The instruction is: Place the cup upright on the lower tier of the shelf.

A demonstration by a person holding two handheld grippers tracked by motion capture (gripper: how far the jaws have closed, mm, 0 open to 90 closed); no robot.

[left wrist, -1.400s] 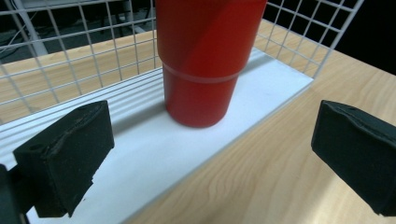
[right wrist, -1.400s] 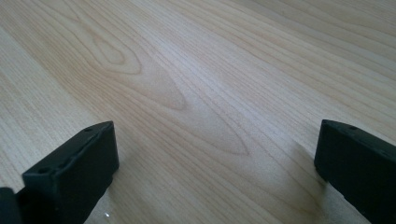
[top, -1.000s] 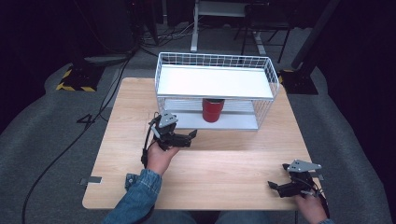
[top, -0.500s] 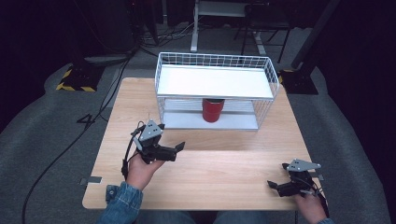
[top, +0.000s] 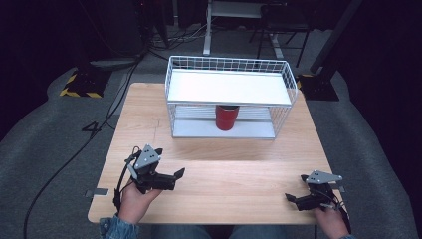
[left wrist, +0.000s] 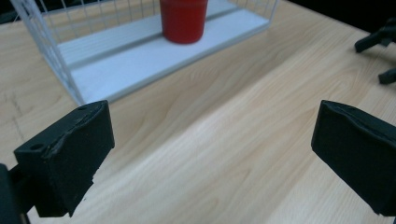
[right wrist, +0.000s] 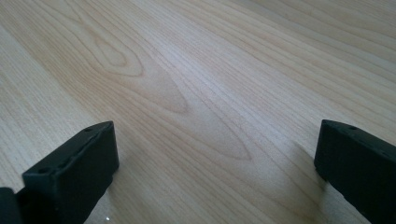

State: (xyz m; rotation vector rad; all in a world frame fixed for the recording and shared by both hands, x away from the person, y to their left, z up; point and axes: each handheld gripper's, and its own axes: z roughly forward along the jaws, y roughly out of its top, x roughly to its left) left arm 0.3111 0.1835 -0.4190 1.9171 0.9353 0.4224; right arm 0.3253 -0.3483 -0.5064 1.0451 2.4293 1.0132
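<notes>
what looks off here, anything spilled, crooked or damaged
Nothing stands out. The red cylindrical can stands upright on the lower shelf of the white wire rack, which sits square on the light wooden table. Both the left gripper and right gripper are open and empty.

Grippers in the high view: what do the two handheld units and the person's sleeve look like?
Both are black two-fingered tools. The left gripper and the right gripper each carry a grey three-cornered plate on top, and a black cable trails from each. Their fingers are blocky matte-black pads. A blue denim sleeve cuff shows at the left wrist.
</notes>
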